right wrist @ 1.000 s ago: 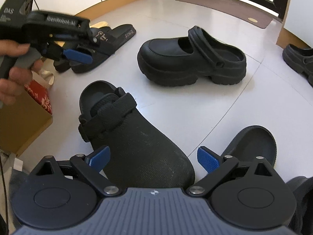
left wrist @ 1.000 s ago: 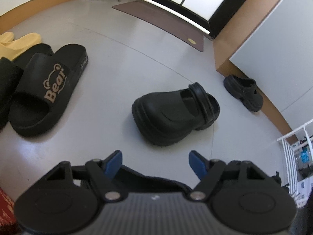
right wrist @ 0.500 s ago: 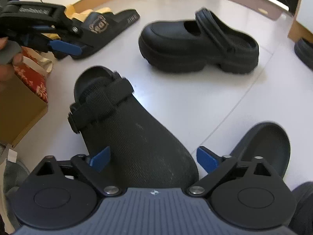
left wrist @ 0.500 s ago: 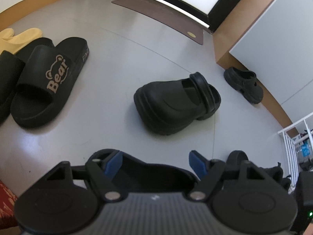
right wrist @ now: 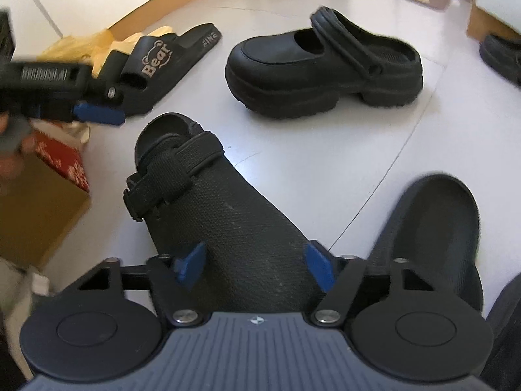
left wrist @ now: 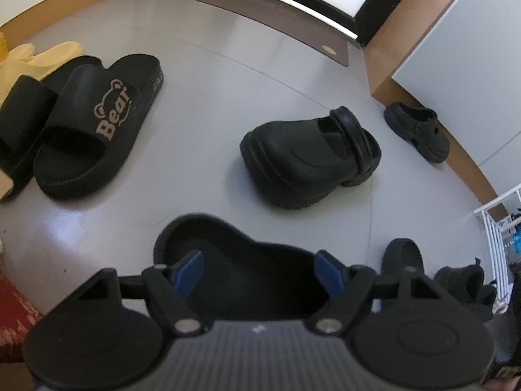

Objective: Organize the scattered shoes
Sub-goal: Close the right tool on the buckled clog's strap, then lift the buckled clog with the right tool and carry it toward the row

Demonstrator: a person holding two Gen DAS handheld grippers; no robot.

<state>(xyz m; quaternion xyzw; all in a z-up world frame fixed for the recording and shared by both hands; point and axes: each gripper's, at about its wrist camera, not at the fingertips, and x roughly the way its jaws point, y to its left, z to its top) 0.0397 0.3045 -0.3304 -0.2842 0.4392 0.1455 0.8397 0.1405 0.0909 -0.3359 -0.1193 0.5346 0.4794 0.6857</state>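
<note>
Pale floor (left wrist: 211, 104) near a doorway, doormat (left wrist: 276, 22) at the far side, shoes lying about with no order. Off to the left, a black Bear slide (left wrist: 97, 130) next to its mate, touching yellow slippers (left wrist: 49, 55) behind: that group looks already gathered along the wall. Chunky clog (left wrist: 309, 163) alone mid-floor, its likely partner (left wrist: 420, 130) well apart against the skirting, so that pair is still to be brought together.

Nearest of all, on the floor and directly under both tools, the strapped clog (right wrist: 228, 211), heel end pointing away, with an open-backed shoe (right wrist: 433, 228) just beside it on the right and a cardboard box (right wrist: 32, 211) on the left. Probably the shoe chosen for moving now.

Right hand-held gripper (right wrist: 254, 260): angled steeply down over the toe half, jaws just now drawing inward and standing about half spread, the clog's body between them, blue pads seemingly meeting its two sides. Looks like a grasp being taken across the widest, firmest part, ready for lifting.

Left hand-held gripper (left wrist: 259, 270): spread wide, hovering above the heel opening, pinching nothing, possibly waiting to steady that end.
</note>
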